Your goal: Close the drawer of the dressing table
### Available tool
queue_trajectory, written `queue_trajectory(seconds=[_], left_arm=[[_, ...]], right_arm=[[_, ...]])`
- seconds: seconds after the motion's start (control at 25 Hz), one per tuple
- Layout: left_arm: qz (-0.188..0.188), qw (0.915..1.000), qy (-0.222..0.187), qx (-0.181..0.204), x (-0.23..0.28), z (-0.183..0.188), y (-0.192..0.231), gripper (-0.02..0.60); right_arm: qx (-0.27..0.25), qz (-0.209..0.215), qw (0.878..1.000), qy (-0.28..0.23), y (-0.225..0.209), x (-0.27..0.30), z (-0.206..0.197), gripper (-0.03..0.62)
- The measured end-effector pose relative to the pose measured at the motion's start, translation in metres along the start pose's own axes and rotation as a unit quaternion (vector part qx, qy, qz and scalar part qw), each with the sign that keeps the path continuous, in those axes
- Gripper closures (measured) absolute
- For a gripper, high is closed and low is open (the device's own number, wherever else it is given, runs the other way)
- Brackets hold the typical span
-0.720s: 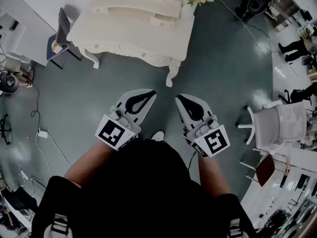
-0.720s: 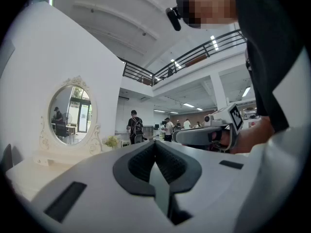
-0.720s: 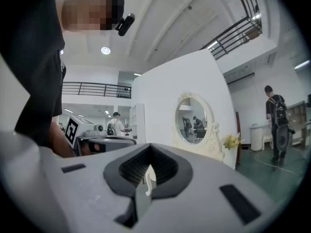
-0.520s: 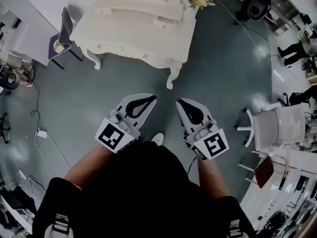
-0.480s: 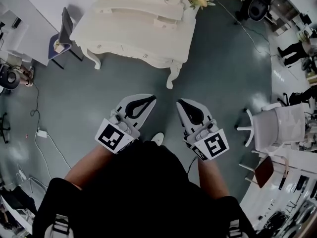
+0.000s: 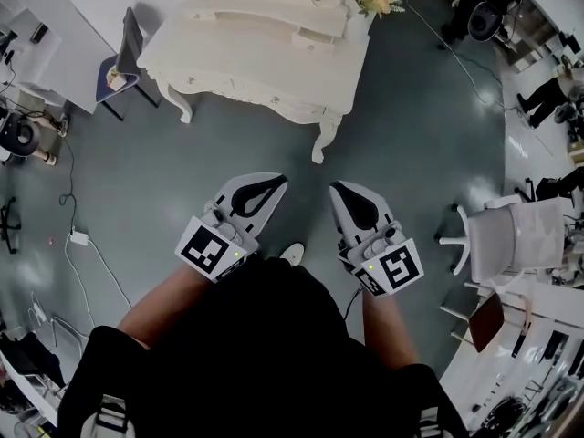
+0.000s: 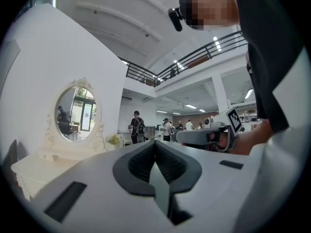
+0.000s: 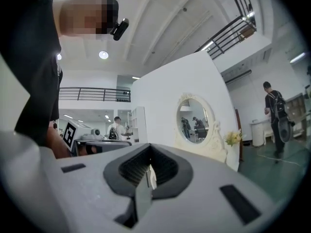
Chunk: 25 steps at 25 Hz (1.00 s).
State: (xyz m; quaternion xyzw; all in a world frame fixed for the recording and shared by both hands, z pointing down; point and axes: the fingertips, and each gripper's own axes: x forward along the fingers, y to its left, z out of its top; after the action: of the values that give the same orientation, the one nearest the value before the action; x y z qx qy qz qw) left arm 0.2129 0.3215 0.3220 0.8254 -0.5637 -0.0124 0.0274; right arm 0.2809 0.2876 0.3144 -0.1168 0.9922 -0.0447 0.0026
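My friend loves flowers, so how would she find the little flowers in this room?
Look for the big cream dressing table with curly legs. At its far right corner in the head view stands a small bunch of flowers. Their yellow is the only colour on that pale table.

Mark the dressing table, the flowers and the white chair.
dressing table (image 6: pixel 246 62), head view, bare tabletop.
flowers (image 6: pixel 376 2), head view, yellow blooms.
white chair (image 6: pixel 518 234), head view, white mesh.
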Motion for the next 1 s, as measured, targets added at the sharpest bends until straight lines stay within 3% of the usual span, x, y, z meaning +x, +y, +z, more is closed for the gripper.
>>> queue_trajectory(seconds=[0.44, 0.68, 1.0], left_arm=[[0.021, 0.9998, 0.007, -0.002, 0.009, -0.002, 0.019, 0.587], [0.012, 0.9999, 0.005, -0.006, 0.012, -0.009, 0.076, 0.586], [-0.027, 0.9996, 0.001, -0.004, 0.021, 0.002, 0.174, 0.586]], right_arm=[[-0.005, 0.035, 0.999, 0.000, -0.002, 0.037, 0.005, 0.591], [-0.019, 0.030, 0.999, 0.016, -0.009, 0.092, -0.001, 0.591], [-0.027, -0.009, 0.999, 0.029, -0.027, 0.183, 0.004, 0.591]])
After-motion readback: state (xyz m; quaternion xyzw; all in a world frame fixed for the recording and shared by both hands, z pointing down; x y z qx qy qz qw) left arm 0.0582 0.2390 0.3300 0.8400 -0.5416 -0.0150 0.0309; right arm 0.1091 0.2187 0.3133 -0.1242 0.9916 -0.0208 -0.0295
